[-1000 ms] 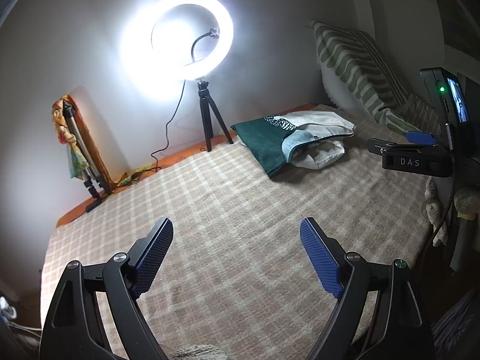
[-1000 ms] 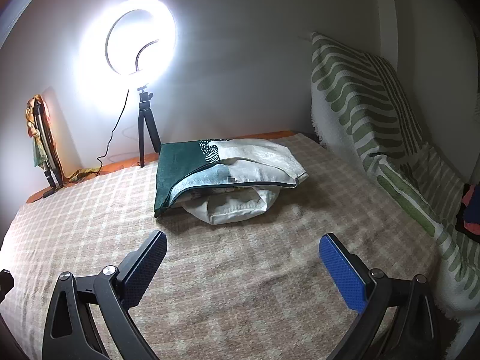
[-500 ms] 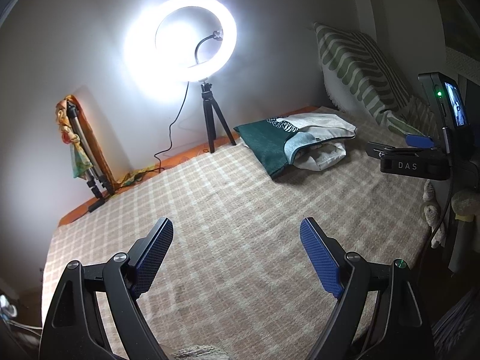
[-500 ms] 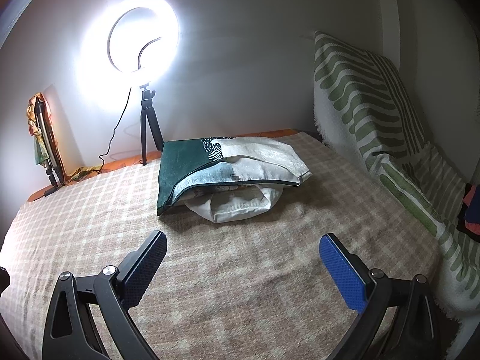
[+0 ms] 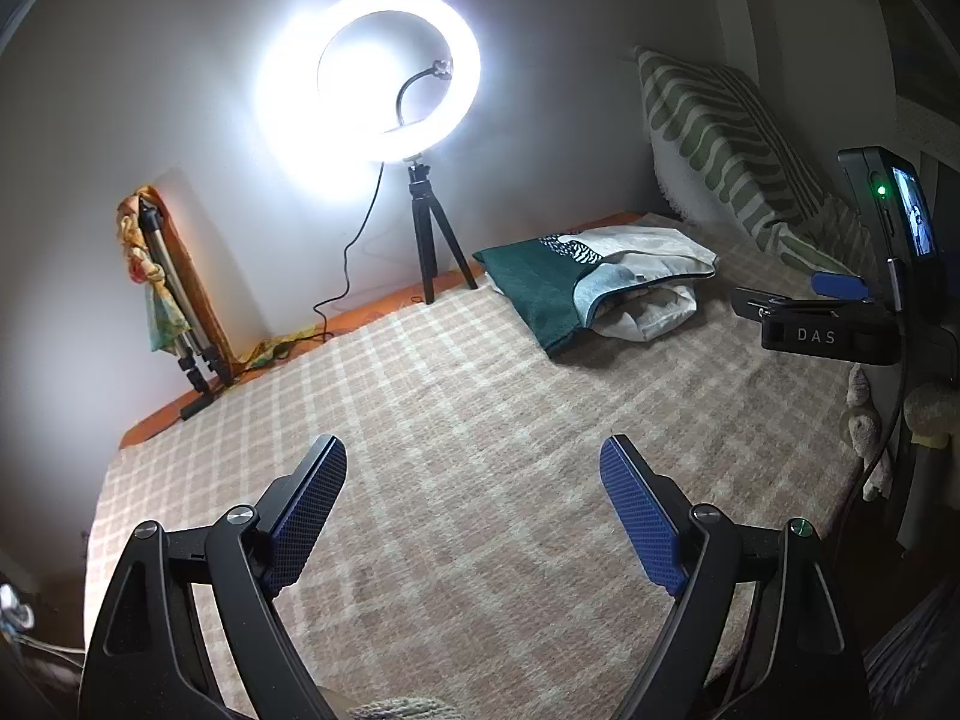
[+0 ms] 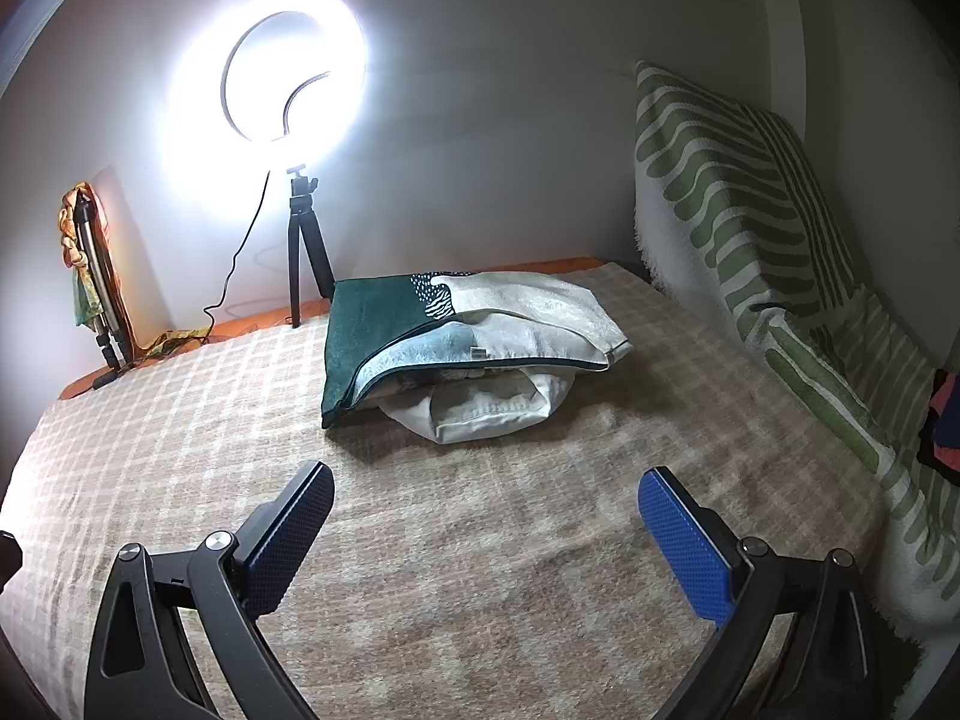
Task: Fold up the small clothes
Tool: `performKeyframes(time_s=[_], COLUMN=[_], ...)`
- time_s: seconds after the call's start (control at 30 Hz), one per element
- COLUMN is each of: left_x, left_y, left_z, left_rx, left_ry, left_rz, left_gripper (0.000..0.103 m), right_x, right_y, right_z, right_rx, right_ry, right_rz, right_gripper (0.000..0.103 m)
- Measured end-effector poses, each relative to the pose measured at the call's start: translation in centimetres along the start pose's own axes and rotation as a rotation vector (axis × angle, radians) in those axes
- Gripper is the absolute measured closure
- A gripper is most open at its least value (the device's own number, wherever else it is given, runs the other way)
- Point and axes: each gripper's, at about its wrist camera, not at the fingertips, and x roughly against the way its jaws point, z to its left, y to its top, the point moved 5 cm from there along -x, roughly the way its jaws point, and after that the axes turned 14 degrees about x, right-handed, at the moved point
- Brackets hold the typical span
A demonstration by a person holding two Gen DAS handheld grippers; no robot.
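clothes lay heaped ahead of both tongs, well apart from them. left tongs and right tongs gaped empty. a careless pinch risked dragging the whole heap or the blanket beneath.

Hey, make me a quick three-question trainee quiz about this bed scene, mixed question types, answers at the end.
1. True or false: the left gripper is shut on a garment.
2. Multiple choice: the crumpled white garment lies A) beneath the dark green and white patterned fabric piece; B) on the green striped cushion; C) beside the glowing ring light on its black tripod, apart from the pile.
3. Fill in: the right gripper hovers open above the beige checked ____.

Key: 1 false, both grippers are open and hold nothing; 2 A; 3 blanket.
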Motion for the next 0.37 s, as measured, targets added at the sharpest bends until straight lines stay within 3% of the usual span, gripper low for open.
performKeyframes(time_s=[0.37], left_x=[0.14], left_y=[-0.06], left_z=[0.39], left_rx=[0.020], left_ry=[-0.007], left_rz=[-0.003], left_gripper=[0.015], right_x=[0.00], right_y=[0.08], right_z=[0.49], right_rx=[0.003], right_ry=[0.009], right_rz=[0.002], right_gripper=[0.000])
